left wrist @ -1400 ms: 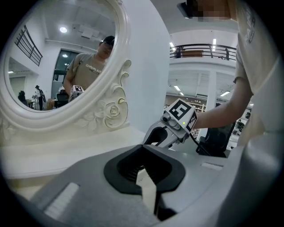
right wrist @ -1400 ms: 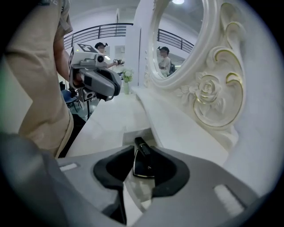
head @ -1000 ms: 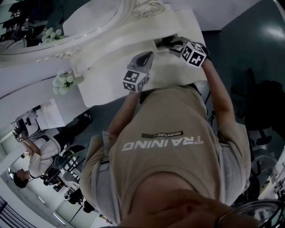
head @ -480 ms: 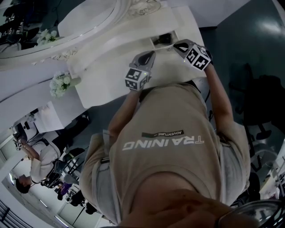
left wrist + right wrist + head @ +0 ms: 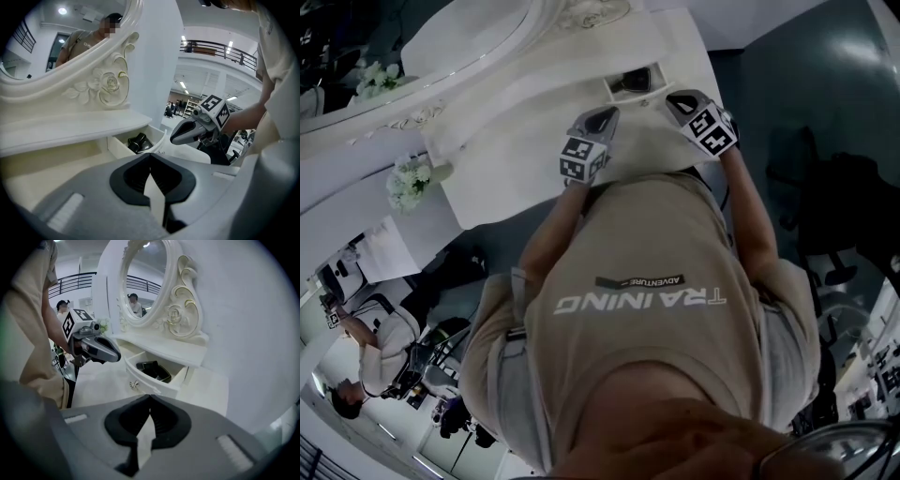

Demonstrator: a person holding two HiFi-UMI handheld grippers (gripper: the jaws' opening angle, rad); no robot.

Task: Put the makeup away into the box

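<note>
1. Head view: the left gripper point(image 5: 598, 120) and right gripper point(image 5: 680, 101) sit side by side at upper centre, over the white table point(image 5: 516, 159). Just above and between them the drawer point(image 5: 612, 89) stands open with dark makeup point(image 5: 637, 81) inside. A mirror point(image 5: 469, 28) fills the upper left, and flowers point(image 5: 408, 180) stand at the left edge of the table. The person's beige shirt point(image 5: 637, 309) takes up the lower half of the frame.

2. Left gripper view: the left gripper point(image 5: 150, 157) has its jaws together at the tips, with nothing between them. Beyond them, at centre, the drawer point(image 5: 119, 147) shows the makeup point(image 5: 139, 142) lying in it. The right gripper point(image 5: 176, 137) hangs at right of centre, near the drawer's outer end but apart from it. The mirror's carved frame point(image 5: 108, 82) rises in the upper left.

3. Right gripper view: the right gripper point(image 5: 150, 399) has just been closing its jaws. They now meet, and nothing is between them. The drawer point(image 5: 154, 385) lies at centre beyond them, with the makeup point(image 5: 152, 370) inside and a small knob point(image 5: 134, 384) on its front. The left gripper point(image 5: 112, 355) hovers at left, near the drawer and clear of it.
</note>
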